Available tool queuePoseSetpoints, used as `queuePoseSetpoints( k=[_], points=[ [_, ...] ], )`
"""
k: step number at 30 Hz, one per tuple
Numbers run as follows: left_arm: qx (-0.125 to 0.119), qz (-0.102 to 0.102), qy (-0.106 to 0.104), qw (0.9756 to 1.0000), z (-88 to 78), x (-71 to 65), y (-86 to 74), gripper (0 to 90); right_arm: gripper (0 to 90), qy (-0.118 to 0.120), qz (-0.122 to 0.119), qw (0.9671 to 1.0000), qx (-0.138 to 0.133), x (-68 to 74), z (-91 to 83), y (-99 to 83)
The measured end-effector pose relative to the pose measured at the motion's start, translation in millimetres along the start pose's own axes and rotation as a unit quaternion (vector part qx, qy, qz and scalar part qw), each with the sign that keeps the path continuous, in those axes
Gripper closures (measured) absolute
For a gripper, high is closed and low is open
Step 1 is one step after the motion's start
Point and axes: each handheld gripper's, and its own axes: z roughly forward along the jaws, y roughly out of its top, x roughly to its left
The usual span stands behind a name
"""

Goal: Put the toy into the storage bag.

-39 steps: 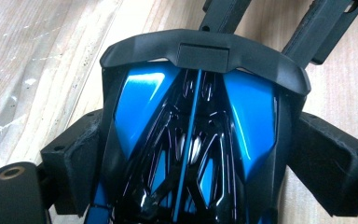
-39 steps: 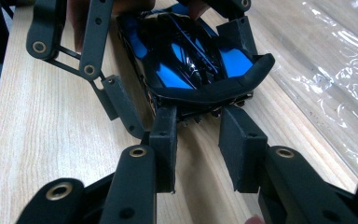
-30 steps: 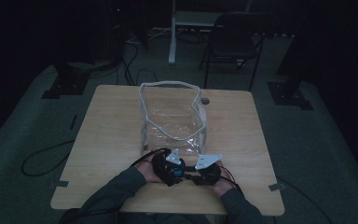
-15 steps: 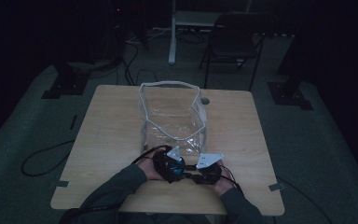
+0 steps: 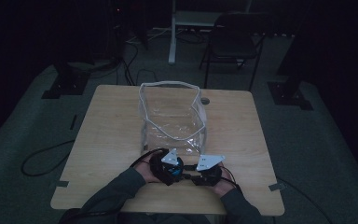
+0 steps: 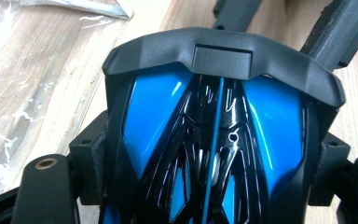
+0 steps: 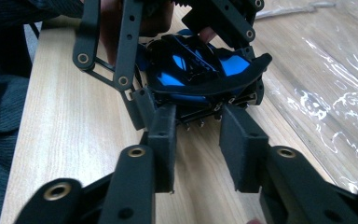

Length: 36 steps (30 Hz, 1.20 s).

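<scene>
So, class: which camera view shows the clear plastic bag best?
The high view: the whole clear plastic bag stands open on the table. The left gripper view catches a crinkled corner; the right gripper view, a flat edge.

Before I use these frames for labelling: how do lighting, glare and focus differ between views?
High view: very dim, surroundings nearly black, clear plastic bag faint. Left gripper view: bright, with glare streaks on the glossy blue-and-black object held close up. Right gripper view: well lit, near jaws soft, left gripper and object sharper.

Blue-black object (image 6: 209, 140) hides left gripper (image 5: 170, 169) jaws (bottom edge crops it).
</scene>
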Motion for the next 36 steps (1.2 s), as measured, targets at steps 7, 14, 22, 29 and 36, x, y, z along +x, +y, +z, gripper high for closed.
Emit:
queuePoseSetpoints(
  k=[7,14,22,29,36],
  points=[
    [-0.032,-0.01,0.005,0.9994,-15.5,-1.1,-1.7,24.1,59.1,-0.009,0.005,0.9997,-0.024,-1.0,-13.0,1.6],
    [-0.06,-0.023,0.001,0.998,-33.5,0.0,-3.3,24.9,58.4,-0.029,0.024,0.9989,-0.028,-9.1,-22.8,-6.5],
    [-0.087,-0.042,-0.026,0.995,-45.8,2.3,-8.7,25.2,58.3,-0.036,0.028,0.9989,-0.014,-11.7,-20.6,-10.5],
    [-0.119,-0.057,-0.024,0.9909,-61.6,3.9,-12.6,25.3,58.4,-0.041,0.027,0.9988,-0.004,-12.4,-19.4,-12.7],
    [-0.152,-0.06,-0.005,0.9866,-81.2,8.8,-12.2,25.4,57.9,-0.05,0.033,0.9982,0.006,-15.3,-19.7,-16.0]
  ],
)
